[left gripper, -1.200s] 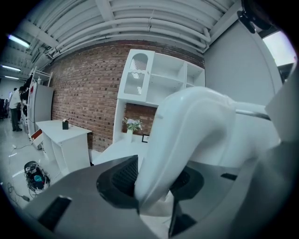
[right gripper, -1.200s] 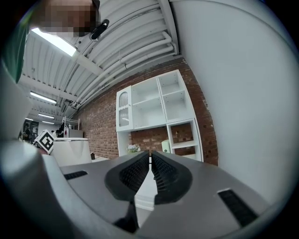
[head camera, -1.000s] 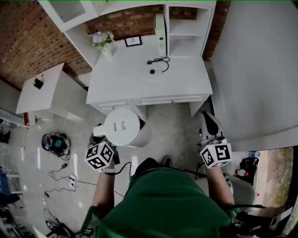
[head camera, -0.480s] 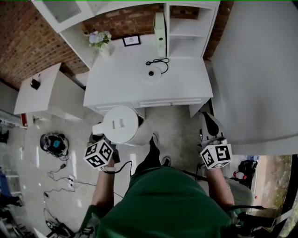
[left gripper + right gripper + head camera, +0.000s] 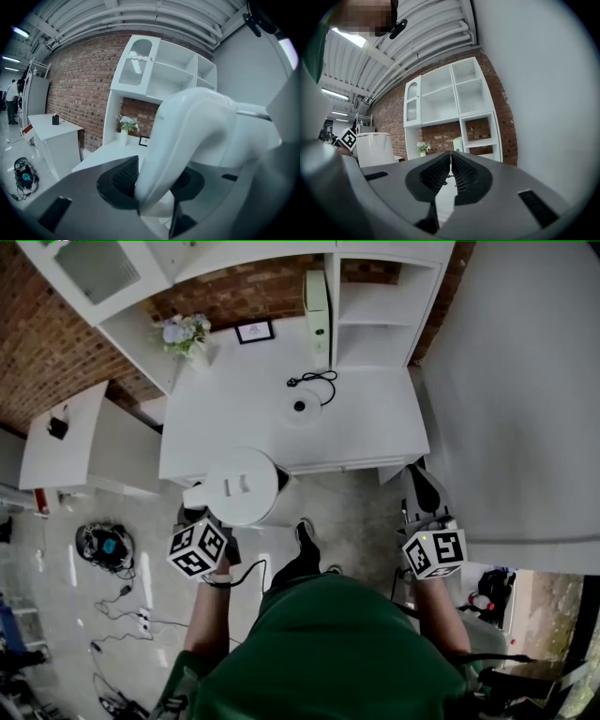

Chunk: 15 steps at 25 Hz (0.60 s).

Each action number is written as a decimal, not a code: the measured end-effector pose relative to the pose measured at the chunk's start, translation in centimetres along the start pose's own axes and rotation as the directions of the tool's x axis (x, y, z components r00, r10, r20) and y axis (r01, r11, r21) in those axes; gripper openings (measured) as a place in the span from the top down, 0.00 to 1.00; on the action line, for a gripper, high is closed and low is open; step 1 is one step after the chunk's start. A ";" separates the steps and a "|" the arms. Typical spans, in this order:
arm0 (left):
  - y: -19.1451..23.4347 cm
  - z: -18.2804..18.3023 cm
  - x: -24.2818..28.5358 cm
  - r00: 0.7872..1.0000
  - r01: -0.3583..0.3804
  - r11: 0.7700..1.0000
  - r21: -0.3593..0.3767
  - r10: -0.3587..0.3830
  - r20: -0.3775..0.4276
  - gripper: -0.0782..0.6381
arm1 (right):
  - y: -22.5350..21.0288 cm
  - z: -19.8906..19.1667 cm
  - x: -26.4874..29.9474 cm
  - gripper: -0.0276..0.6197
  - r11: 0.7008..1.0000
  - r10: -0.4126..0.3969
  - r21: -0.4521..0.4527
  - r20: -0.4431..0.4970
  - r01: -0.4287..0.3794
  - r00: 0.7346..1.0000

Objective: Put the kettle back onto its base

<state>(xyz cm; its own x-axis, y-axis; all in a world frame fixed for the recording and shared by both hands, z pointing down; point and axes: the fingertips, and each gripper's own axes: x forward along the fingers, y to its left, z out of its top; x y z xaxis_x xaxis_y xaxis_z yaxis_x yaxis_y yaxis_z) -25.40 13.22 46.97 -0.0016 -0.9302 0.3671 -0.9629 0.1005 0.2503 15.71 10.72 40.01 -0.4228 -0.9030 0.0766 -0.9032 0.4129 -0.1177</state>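
your left claw (image 5: 202,514) is pinching the handle (image 5: 187,140) of the white kettle (image 5: 242,486). in the left gripper view the dark ribbed pads (image 5: 123,176) press on either side of that curved handle, with the kettle body filling the right of the view. from the head view, the kettle hangs in front of you with its round lid facing up, over the near edge of the white desk (image 5: 225,418) on its left part.

the round base (image 5: 302,409) sits further back on the desk, to the right of the kettle and well apart from it, with its black cord (image 5: 321,381) looped just behind it. a vase of flowers (image 5: 183,331) and a small picture frame (image 5: 253,331) stand at the back of the desk against the brick wall.

your right claw (image 5: 420,482) is off to the right of the desk, beside the grey wall. its pads are pressed together with nothing between them, which the right gripper view (image 5: 451,171) shows plainly. the kettle shows at the left of that view (image 5: 372,147).
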 end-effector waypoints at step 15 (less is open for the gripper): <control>0.4 6.6 13.0 0.997 0.075 0.995 0.071 -0.074 -0.007 0.66 | -2.1 1.5 10.6 0.91 0.997 -0.080 0.003 0.000 0.080 0.997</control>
<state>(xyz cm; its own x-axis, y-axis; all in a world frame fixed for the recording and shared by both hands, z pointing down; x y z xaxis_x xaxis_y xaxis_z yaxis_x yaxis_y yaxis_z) -27.57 -1.14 45.93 0.0719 -0.9325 0.3538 -0.9770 0.0056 0.2133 13.24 0.08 39.54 -0.3488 -0.9333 0.0857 -0.9340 0.3386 -0.1142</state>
